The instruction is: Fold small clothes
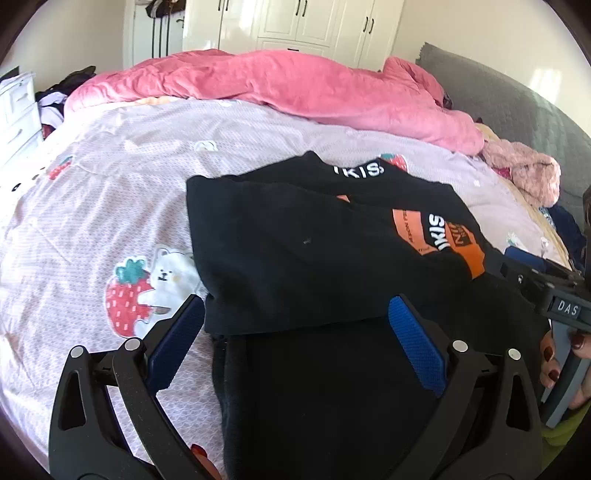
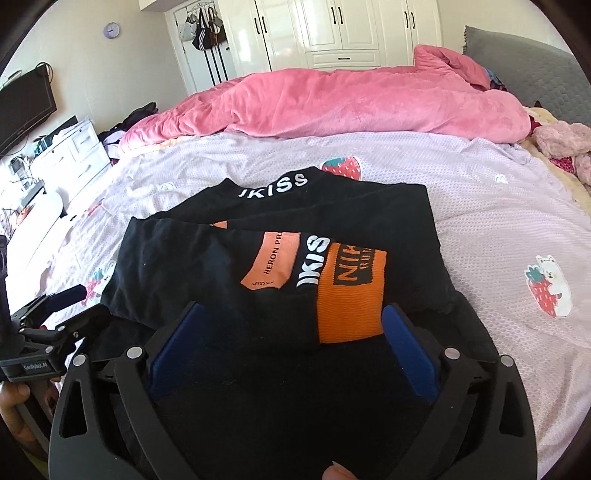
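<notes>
A black garment with orange patches and white lettering lies partly folded on the lilac bedsheet; it also shows in the right wrist view. My left gripper is open, its blue pads spread over the garment's near left part. My right gripper is open, its pads straddling the near edge by the orange patch. Neither holds cloth. The right gripper also shows at the right edge of the left wrist view, and the left gripper at the left edge of the right wrist view.
A pink quilt lies bunched across the far side of the bed. A grey headboard and pink fluffy clothes are at the right. White wardrobes stand behind. White drawers stand left of the bed.
</notes>
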